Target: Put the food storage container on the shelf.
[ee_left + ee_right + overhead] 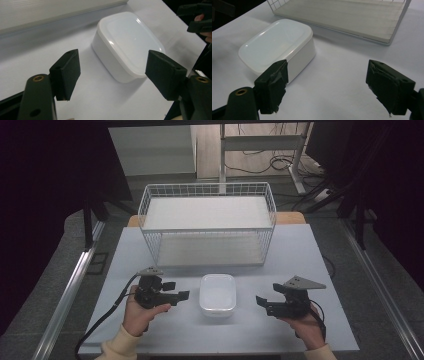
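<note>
A white lidded plastic box (217, 293) rests on the pale table between my two grippers. My left gripper (181, 291) sits just left of it, jaws wide apart and pointing at the box, with nothing between them. In the left gripper view the box (127, 43) lies ahead of the open gripper (117, 72). My right gripper (261, 304) hovers right of the box, also open and empty. From the right gripper view, the box (278, 45) sits ahead and left of the gripper (329, 87).
A white wire basket (207, 222) with two wooden shelves stands at the back of the table (300, 255). Its lower shelf (347, 17) lies beyond the box. Table edges run close behind both hands.
</note>
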